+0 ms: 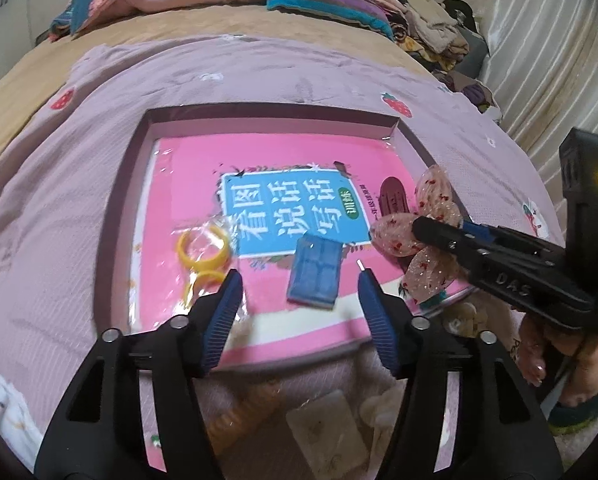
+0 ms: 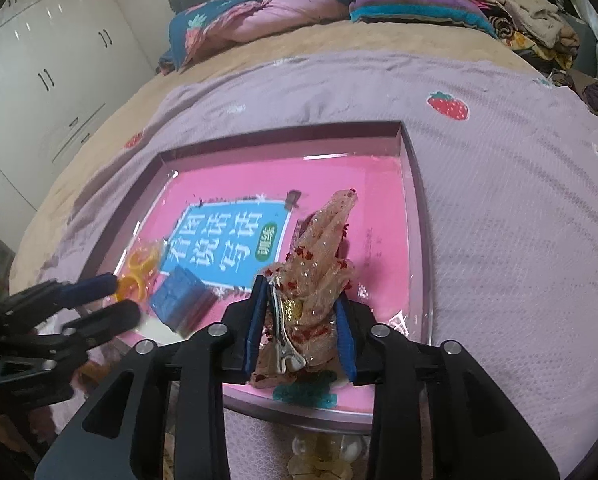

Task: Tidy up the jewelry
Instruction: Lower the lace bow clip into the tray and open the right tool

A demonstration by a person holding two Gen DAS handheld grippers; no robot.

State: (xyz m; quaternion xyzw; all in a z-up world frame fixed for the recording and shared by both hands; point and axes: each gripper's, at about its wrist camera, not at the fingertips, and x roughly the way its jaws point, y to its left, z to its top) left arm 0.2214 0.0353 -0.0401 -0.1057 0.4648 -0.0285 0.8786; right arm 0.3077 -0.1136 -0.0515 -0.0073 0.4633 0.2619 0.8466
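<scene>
Right wrist, right hand-held gripper (image 2: 301,332) narrowly parted, clasping bow hair clip (image 2: 319,272)

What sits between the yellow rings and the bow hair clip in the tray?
The blue rectangular piece lies on the pink book cover, between the yellow rings and the bow hair clip held by the right gripper. The left wrist view shows it best.

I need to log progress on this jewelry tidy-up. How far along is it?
Done: the blue rectangular hair clip and yellow plastic rings lie in the shallow pink tray. In hand: the right tongs hold the sheer peach bow hair clip over the tray; the left tongs are open. Left: pale pieces lie outside the tray.
</scene>
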